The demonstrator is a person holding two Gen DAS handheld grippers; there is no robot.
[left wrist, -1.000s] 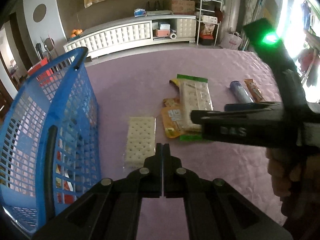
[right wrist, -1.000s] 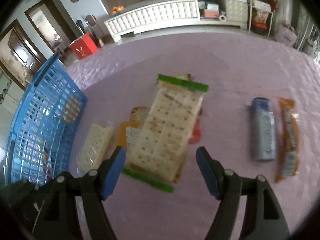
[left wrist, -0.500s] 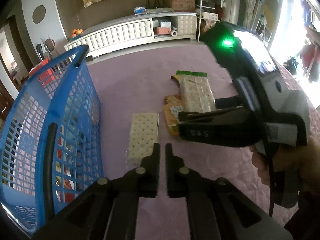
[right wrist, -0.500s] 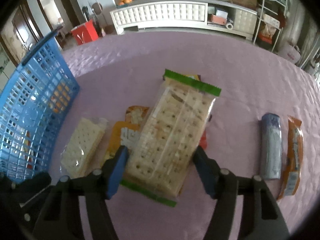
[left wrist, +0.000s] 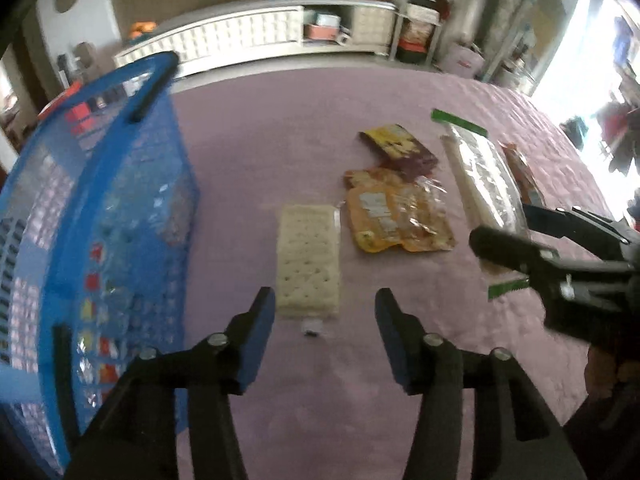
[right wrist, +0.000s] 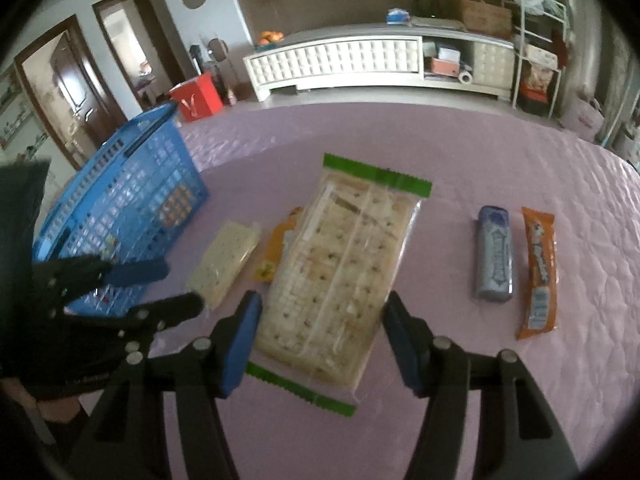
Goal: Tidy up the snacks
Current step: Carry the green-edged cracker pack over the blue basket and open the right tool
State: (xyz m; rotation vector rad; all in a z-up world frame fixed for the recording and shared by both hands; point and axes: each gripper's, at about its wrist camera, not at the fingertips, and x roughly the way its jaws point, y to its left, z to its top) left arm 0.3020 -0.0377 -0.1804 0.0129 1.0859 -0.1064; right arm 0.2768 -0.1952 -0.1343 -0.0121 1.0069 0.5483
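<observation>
The right gripper (right wrist: pixel 320 336) clamps the big cracker pack (right wrist: pixel 340 272), its jaws closing on the pack's sides. The left gripper (left wrist: pixel 325 320) is empty, jaws opening just near of the small cracker pack (left wrist: pixel 308 258) on the purple cloth (left wrist: pixel 280 140). A blue basket (left wrist: pixel 100 208) stands left.
</observation>
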